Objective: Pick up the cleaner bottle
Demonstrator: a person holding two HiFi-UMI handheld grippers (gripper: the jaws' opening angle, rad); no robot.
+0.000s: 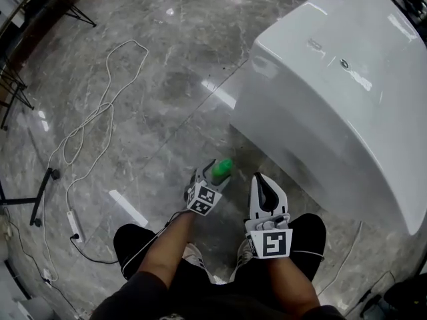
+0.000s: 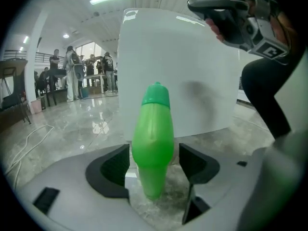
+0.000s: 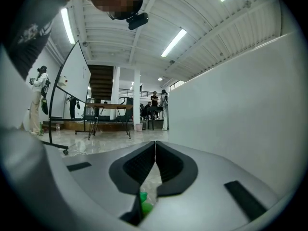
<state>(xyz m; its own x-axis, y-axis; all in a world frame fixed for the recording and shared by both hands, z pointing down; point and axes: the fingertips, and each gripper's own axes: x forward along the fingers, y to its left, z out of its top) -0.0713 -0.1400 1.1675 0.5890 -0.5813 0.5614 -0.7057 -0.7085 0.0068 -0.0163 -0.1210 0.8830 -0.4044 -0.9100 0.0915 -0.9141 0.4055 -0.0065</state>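
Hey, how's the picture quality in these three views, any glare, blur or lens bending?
Head view: bright glare streaks the polished grey marble floor and the big glossy white tub. Left gripper view: strong fisheye, dark corners; the green plastic cleaner bottle sits sharp between the parted fingers. Right gripper view: fisheye bows the long ceiling light strips; the background stays clear.

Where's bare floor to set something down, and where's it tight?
Free: marble floor between the white cable and the white tub. Tight: where the green bottle stands between the jaws of the open left hand-held gripper, right hand-held gripper beside it, tub behind.
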